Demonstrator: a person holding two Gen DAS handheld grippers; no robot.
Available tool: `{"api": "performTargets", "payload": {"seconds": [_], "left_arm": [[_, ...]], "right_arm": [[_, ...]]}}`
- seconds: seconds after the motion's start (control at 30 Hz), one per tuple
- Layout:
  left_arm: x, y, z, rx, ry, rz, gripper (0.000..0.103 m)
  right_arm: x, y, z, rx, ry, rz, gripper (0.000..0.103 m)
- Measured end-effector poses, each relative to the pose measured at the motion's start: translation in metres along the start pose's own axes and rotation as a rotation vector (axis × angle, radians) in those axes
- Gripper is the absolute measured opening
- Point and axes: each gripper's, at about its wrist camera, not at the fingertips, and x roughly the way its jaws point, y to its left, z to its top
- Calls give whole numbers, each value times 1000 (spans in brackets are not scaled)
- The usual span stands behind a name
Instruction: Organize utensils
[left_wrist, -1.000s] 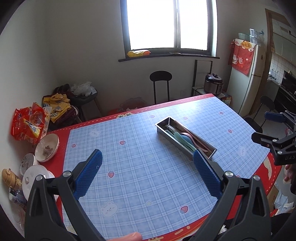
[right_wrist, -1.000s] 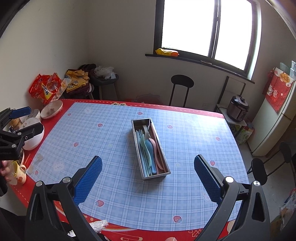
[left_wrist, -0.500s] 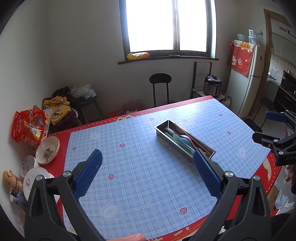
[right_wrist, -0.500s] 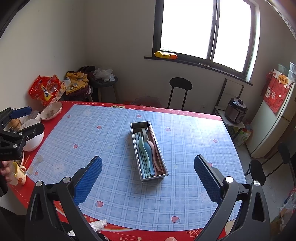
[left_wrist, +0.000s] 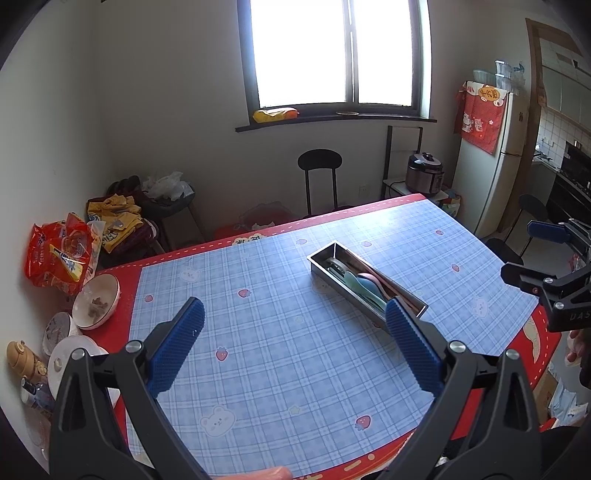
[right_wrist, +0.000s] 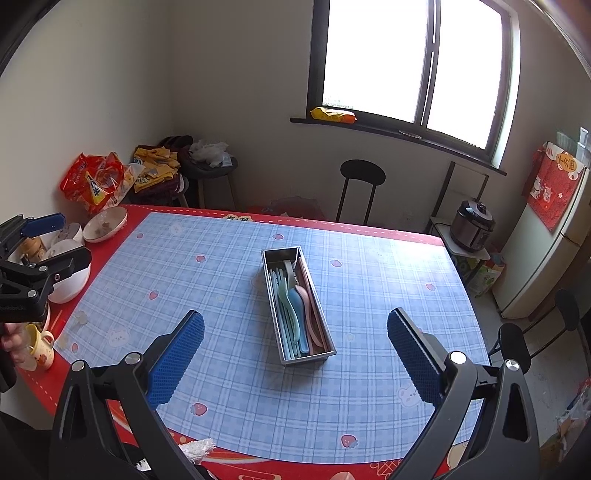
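the left gripper (left_wrist: 293, 347) hangs above the near edge of the surface (left_wrist: 280, 354) with its jaws wide apart and nothing between them; the right gripper (right_wrist: 295, 349) is the same, jaws spread and bare. ahead of both lies the metal tray (right_wrist: 327, 352), a long narrow box in the middle of the blue checked cloth, holding pastel spoons (right_wrist: 297, 314) and other utensils lying lengthwise in it. in the right wrist view its long axis runs nearly straight away from the jaws, near end just ahead of the gap; in the left wrist view the tray (left_wrist: 325, 271) runs aslant, far end up-left, near end tucked behind the right fingertip. since a second ago both cameras have drawn back and risen a little, the tray showing slightly farther off and unmoved on the cloth. bowls (left_wrist: 96, 301) crowd the left edge of the surface.
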Motion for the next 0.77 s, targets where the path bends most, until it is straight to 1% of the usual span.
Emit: {"api": "performTargets", "payload": {"seconds": [0.77], "left_arm": [[1, 3, 0, 0, 5, 6, 97]], "right_arm": [[0, 3, 1, -4, -5, -9, 97]]}}
